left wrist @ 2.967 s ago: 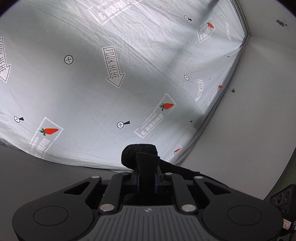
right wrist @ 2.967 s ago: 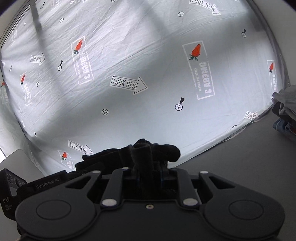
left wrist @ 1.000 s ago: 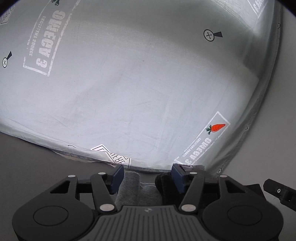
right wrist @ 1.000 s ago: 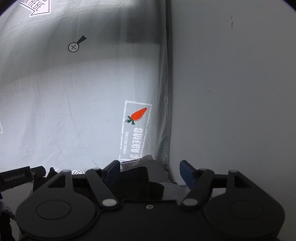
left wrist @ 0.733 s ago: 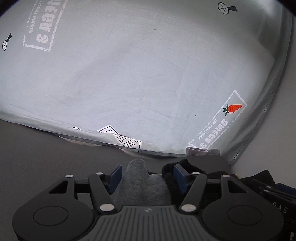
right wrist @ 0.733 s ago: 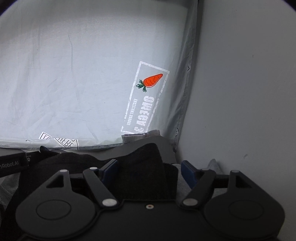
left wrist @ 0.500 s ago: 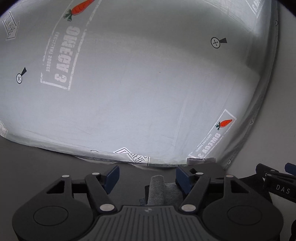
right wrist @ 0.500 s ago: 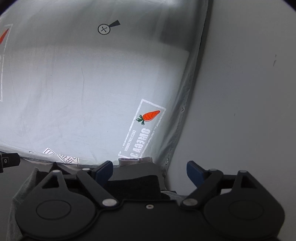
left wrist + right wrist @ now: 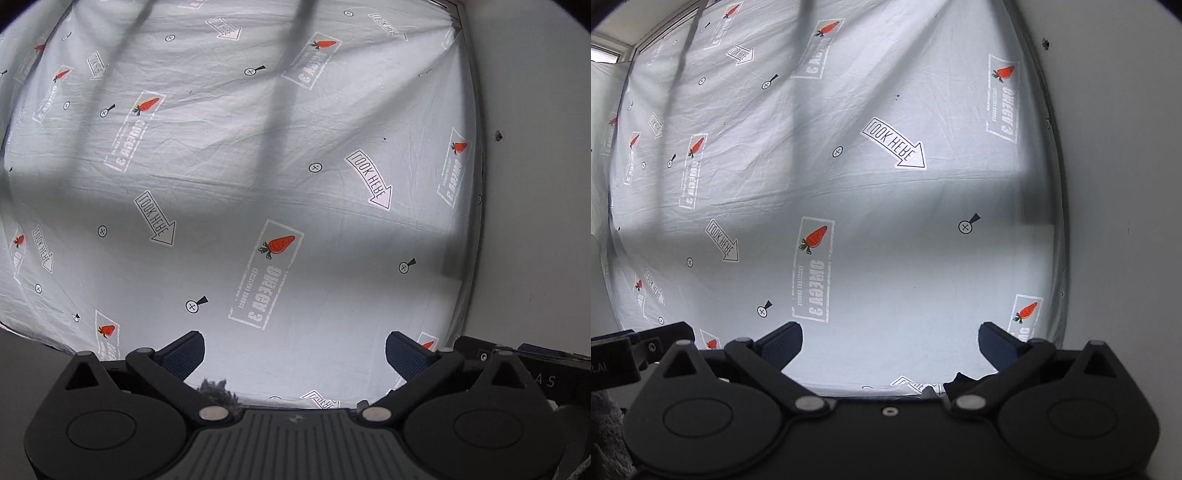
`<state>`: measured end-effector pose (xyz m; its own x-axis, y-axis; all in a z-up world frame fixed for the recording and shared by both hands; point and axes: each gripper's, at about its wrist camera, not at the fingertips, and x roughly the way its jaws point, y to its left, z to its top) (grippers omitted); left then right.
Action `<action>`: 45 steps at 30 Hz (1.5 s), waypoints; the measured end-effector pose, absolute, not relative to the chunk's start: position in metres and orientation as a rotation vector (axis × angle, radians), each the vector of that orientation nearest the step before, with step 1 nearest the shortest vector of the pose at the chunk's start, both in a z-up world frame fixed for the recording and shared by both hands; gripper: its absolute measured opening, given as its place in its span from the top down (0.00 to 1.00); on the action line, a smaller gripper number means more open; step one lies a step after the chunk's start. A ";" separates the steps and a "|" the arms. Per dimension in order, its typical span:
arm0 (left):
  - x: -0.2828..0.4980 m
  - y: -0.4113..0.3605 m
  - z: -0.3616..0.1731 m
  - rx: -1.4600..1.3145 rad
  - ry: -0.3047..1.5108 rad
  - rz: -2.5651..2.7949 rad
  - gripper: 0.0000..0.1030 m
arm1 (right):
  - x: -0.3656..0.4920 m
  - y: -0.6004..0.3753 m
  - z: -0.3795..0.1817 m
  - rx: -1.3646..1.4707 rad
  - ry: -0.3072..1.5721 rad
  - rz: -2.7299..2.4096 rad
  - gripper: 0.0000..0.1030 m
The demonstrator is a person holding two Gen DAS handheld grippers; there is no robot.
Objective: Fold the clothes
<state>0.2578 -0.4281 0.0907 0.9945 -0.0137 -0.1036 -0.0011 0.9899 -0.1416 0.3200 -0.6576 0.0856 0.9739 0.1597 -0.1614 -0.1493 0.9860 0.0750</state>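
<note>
A pale printed sheet (image 9: 295, 177) covers the surface beside a white wall (image 9: 535, 184). Two grippers, left gripper (image 9: 294, 352) and right gripper (image 9: 890, 345), stand wide apart and empty above the sheet.

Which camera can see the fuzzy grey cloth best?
The left wrist view. A tuft of grey cloth pokes up just behind the open left gripper, against the pale sheet. In the right wrist view, only a dim fuzzy grey patch shows in the bottom left corner.
</note>
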 end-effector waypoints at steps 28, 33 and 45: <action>-0.027 -0.123 0.072 -0.034 0.454 0.127 0.00 | 0.041 -0.340 0.055 0.109 0.487 0.200 0.00; -0.035 -0.070 0.055 -0.082 0.533 0.079 0.00 | 0.010 -0.281 0.046 0.029 0.507 0.160 0.00; -0.048 -0.033 0.034 -0.046 0.604 -0.013 0.00 | -0.037 -0.238 0.033 -0.029 0.568 0.028 0.00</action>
